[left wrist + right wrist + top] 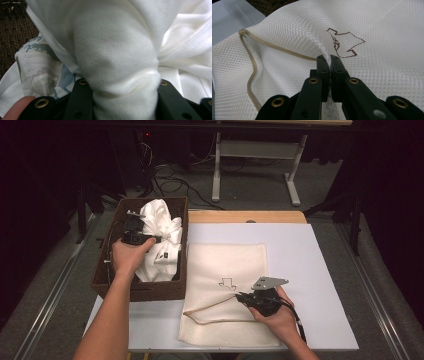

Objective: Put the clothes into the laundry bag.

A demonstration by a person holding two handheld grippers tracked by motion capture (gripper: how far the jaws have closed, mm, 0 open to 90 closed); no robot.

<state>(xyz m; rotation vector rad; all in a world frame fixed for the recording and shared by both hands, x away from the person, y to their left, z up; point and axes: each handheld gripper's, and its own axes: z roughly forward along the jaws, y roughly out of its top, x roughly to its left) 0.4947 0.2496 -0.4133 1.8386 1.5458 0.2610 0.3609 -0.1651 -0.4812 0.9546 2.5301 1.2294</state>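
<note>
The left gripper [150, 239] is clamped on a thick bunch of white clothing [161, 237] that sits piled in the brown woven basket [150, 290] at the left side of the table [320, 270]. In the left gripper view the fabric [117, 62] bulges out between the two black jaws, which stand partly apart because the wad between them is so thick. That deep bite looks chosen so the garment lifts out in one piece instead of slipping free. A printed patch on the cloth shows beside the grip.

The right gripper [241, 296] is closed tight on the top layer of the cream mesh bag [225, 260], which lies flat on the table just right of the basket. In the right gripper view the jaws pinch a thin ridge of mesh [322, 47] near the bag's zipper edge [252, 72], raising it a little (likely to hold the mouth open on the side facing the basket). The bag looks flat, with nothing in it yet; the clothing remains in the basket.
</note>
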